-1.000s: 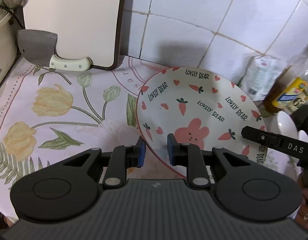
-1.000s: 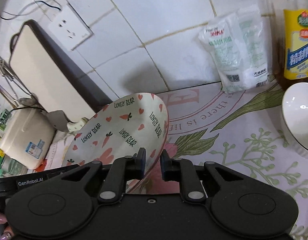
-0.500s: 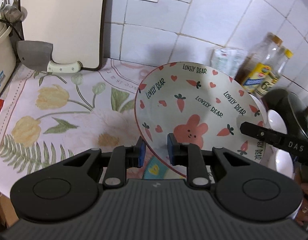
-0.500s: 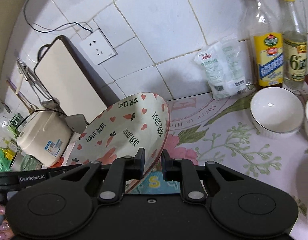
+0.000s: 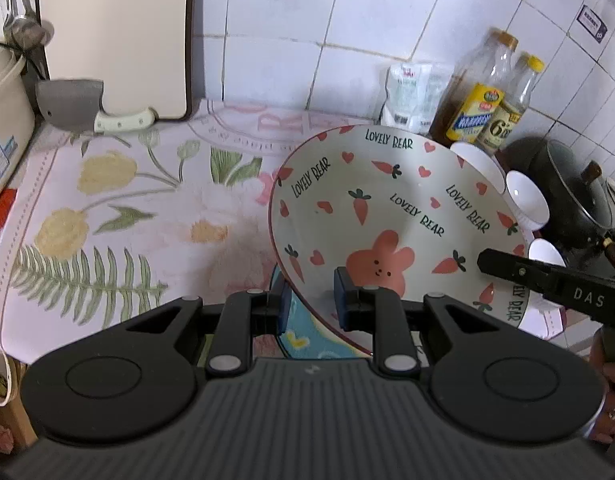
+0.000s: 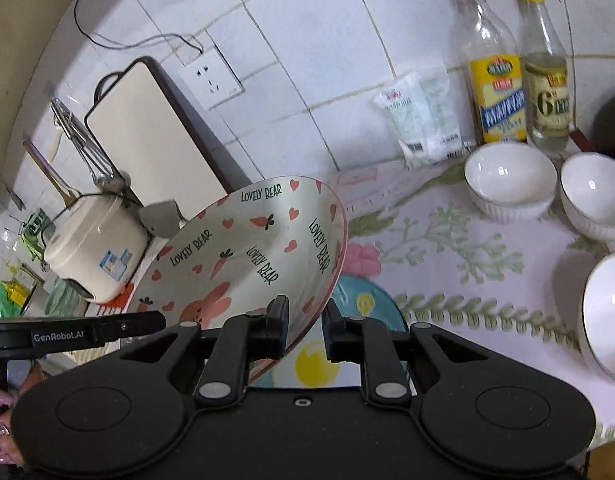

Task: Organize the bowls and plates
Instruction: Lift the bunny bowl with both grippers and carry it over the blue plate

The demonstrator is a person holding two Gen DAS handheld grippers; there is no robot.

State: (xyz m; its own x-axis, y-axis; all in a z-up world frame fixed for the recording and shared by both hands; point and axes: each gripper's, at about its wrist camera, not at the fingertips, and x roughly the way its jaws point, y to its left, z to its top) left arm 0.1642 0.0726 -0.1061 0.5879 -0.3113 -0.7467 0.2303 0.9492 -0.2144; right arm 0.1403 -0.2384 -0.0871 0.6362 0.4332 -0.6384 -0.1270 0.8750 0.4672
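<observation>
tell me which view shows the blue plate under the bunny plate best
The right wrist view: the blue plate shows its rim and a yellow print beside the bunny plate. The left wrist view shows only a sliver between the fingers.

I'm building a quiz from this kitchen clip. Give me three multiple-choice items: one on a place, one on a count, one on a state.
1. Where do the two bottles stand?
A. against the tiled wall
B. inside a bowl
C. on the cutting board

2. How many white bowls show in the right wrist view?
A. one
B. three
C. five

3. How is the bunny plate held?
A. flat on the cloth, untouched
B. gripped by one tool only
C. lifted and tilted, its rim gripped by both tools

Answers:
1 A: they stand by the tiles, behind the bowls.
2 B: three lie on the floral cloth.
3 C: the left tool and right tool each pinch the rim.
</observation>
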